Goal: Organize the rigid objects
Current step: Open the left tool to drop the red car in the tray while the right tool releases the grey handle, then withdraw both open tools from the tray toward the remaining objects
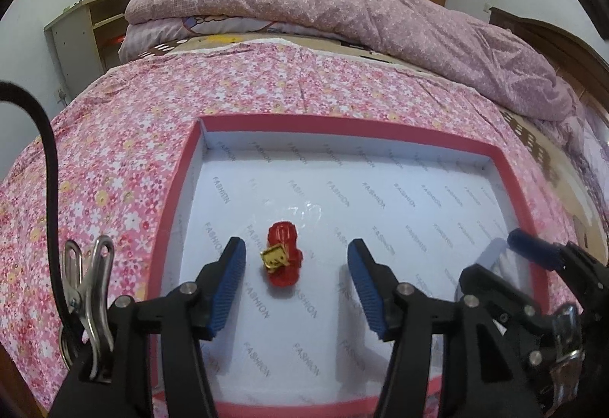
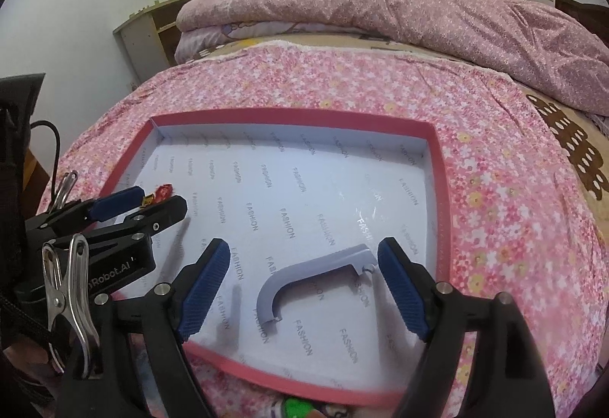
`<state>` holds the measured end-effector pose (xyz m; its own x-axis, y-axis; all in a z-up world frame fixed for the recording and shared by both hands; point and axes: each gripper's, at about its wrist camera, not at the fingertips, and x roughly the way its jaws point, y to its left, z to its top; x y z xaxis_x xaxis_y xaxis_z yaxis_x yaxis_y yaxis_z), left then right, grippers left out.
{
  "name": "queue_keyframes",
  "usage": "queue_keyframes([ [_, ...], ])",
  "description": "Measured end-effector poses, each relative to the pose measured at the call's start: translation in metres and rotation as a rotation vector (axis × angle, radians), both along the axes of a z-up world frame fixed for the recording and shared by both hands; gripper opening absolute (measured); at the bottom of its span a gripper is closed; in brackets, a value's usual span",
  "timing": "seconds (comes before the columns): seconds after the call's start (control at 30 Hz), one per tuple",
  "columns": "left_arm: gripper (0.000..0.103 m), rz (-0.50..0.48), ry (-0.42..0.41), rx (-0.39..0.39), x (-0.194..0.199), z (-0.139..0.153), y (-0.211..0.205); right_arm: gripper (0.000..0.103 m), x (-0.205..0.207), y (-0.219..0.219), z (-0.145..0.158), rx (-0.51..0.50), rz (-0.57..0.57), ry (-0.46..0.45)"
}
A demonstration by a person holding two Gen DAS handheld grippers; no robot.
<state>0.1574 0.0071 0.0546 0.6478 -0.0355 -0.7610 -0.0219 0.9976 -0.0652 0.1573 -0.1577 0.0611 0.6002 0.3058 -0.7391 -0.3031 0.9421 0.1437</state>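
Bed with pink floral sheet carries a red-rimmed box lid (image 1: 173, 189). Left gripper (image 1: 295, 258) fingers stand apart around the red toy (image 1: 284, 254) near the lid's left wall, not touching it. Toy looks small, light, hard, glossy: likely slippery, best pinched across its sides. Right gripper (image 2: 304, 277) fingers wide, straddling the grey hook piece (image 2: 304, 277) near the lid's right wall; stiff, thin plastic, grip the straight bar.
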Motion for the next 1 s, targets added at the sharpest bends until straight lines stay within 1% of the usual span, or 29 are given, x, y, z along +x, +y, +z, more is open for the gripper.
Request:
queue_keyframes([
  [0.13, 0.059, 0.005, -0.012, 0.001, -0.013, 0.006, 0.003, 0.082, -0.01, -0.001, 0.005, 0.026, 0.006, 0.001],
  [0.4, 0.059, 0.01, -0.019, -0.011, -0.043, 0.015, 0.01, 0.082, -0.034, 0.0, 0.011, 0.028, 0.031, -0.011],
  [0.57, 0.059, 0.0, -0.028, -0.006, -0.061, 0.019, 0.011, 0.082, -0.053, 0.0, 0.015, 0.028, 0.044, -0.022],
  [0.83, 0.059, -0.02, -0.023, -0.005, -0.09, 0.019, 0.016, 0.082, -0.087, -0.007, 0.018, 0.05, 0.041, -0.034],
  [1.0, 0.059, -0.022, -0.027, 0.011, -0.108, 0.018, 0.023, 0.082, -0.106, -0.013, 0.017, 0.075, 0.035, -0.036],
])
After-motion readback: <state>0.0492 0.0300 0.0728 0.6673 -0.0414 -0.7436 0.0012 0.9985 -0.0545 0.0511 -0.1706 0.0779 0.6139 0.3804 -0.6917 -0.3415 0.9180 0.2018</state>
